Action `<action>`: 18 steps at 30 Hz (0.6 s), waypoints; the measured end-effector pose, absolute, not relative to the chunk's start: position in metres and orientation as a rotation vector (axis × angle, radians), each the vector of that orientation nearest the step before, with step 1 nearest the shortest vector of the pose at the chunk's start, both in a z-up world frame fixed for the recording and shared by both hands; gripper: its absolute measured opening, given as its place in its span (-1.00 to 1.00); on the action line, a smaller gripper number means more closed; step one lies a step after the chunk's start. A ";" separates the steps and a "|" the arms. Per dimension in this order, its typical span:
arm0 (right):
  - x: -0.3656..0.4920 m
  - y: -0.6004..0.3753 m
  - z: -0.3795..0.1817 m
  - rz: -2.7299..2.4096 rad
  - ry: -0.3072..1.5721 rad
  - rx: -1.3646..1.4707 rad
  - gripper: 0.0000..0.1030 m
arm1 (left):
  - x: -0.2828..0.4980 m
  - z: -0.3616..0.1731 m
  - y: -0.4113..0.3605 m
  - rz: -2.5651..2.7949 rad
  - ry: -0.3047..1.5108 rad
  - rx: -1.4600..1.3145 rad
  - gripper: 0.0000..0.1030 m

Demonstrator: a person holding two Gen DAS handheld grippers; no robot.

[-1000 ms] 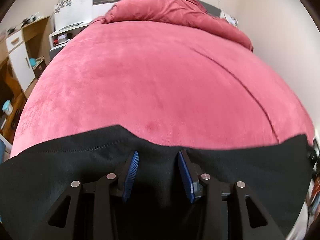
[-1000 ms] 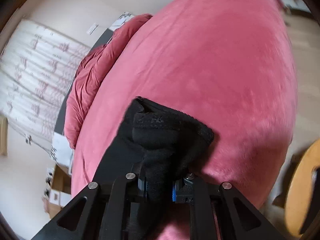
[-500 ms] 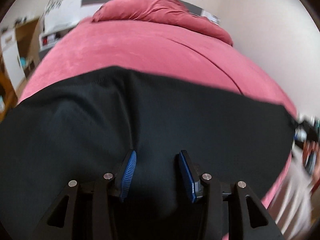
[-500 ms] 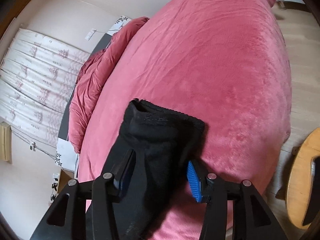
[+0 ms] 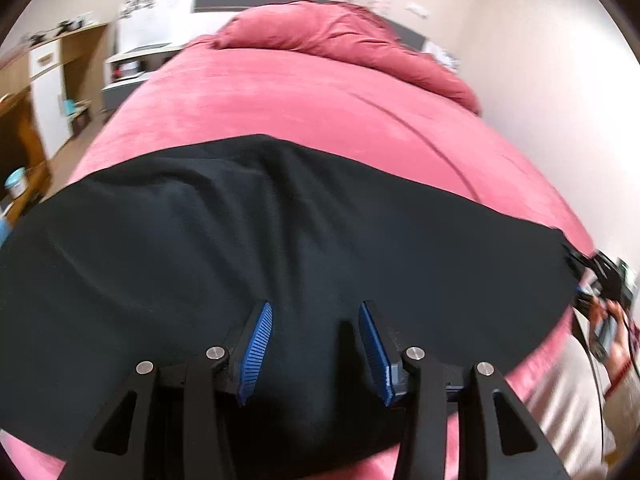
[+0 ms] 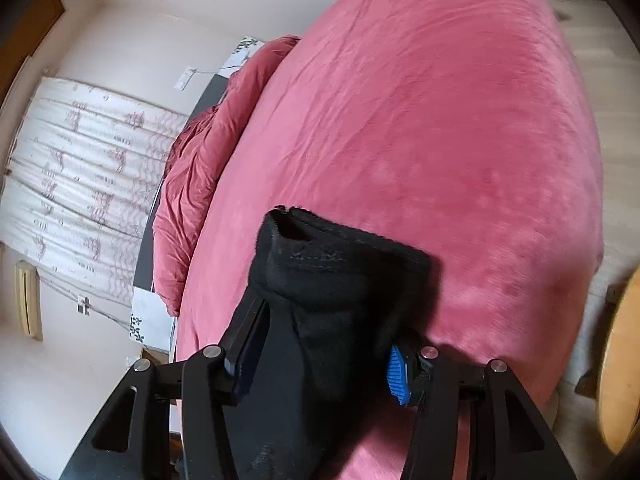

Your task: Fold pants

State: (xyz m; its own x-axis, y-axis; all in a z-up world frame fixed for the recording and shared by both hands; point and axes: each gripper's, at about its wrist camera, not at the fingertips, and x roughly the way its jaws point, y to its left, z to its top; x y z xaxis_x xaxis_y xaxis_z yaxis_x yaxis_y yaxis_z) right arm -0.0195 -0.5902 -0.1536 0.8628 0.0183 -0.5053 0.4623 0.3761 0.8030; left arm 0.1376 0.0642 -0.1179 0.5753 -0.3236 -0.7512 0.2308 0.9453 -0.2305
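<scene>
The black pants (image 5: pixel 280 232) lie spread across the near part of the pink bed (image 5: pixel 304 96). My left gripper (image 5: pixel 316 320) is open, its blue pads just above the black cloth and holding nothing. In the right wrist view the pants' thick hem end (image 6: pixel 340 264) lies on the pink bed (image 6: pixel 440 128) between the fingers of my right gripper (image 6: pixel 320 344). That gripper is open, and the cloth rests loosely between its blue pads. My right gripper also shows at the far right of the left wrist view (image 5: pixel 600 280).
A bunched pink duvet (image 5: pixel 344 36) lies at the head of the bed. Wooden and white cabinets (image 5: pixel 48 80) stand left of the bed. A wall runs along the bed's right side. A wooden chair edge (image 6: pixel 624 360) and floor lie beyond the bed's corner.
My right gripper has opened and let go of the pants' hem end, which now lies on the bed. My left gripper has moved in over the pants, so black cloth fills more of its view.
</scene>
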 end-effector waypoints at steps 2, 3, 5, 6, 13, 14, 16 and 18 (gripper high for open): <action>-0.016 -0.588 -0.154 -0.330 0.501 1.126 -0.26 | 0.150 -0.124 0.069 -0.281 0.942 -0.139 -0.09; -0.014 -0.587 -0.153 -0.343 0.515 1.115 -0.39 | 0.155 -0.129 0.070 -0.269 0.964 -0.150 -0.08; -0.014 -0.587 -0.153 -0.344 0.530 1.116 -0.54 | 0.157 -0.131 0.066 -0.251 0.963 -0.131 -0.06; -0.016 -0.586 -0.151 -0.343 0.525 1.128 -0.57 | 0.156 -0.131 0.062 -0.245 0.956 -0.107 -0.01; -0.013 -0.571 -0.102 -0.330 0.495 1.075 -0.60 | 0.150 -0.127 0.052 -0.248 0.950 -0.056 0.08; -0.012 -0.565 -0.088 -0.322 0.487 1.056 -0.60 | 0.153 -0.125 0.057 -0.251 0.948 -0.079 0.08; -0.009 -0.553 -0.067 -0.316 0.478 1.026 -0.60 | 0.150 -0.125 0.064 -0.246 0.940 -0.118 0.08; -0.007 -0.541 -0.051 -0.312 0.472 1.008 -0.60 | 0.144 -0.125 0.079 -0.224 0.927 -0.139 0.08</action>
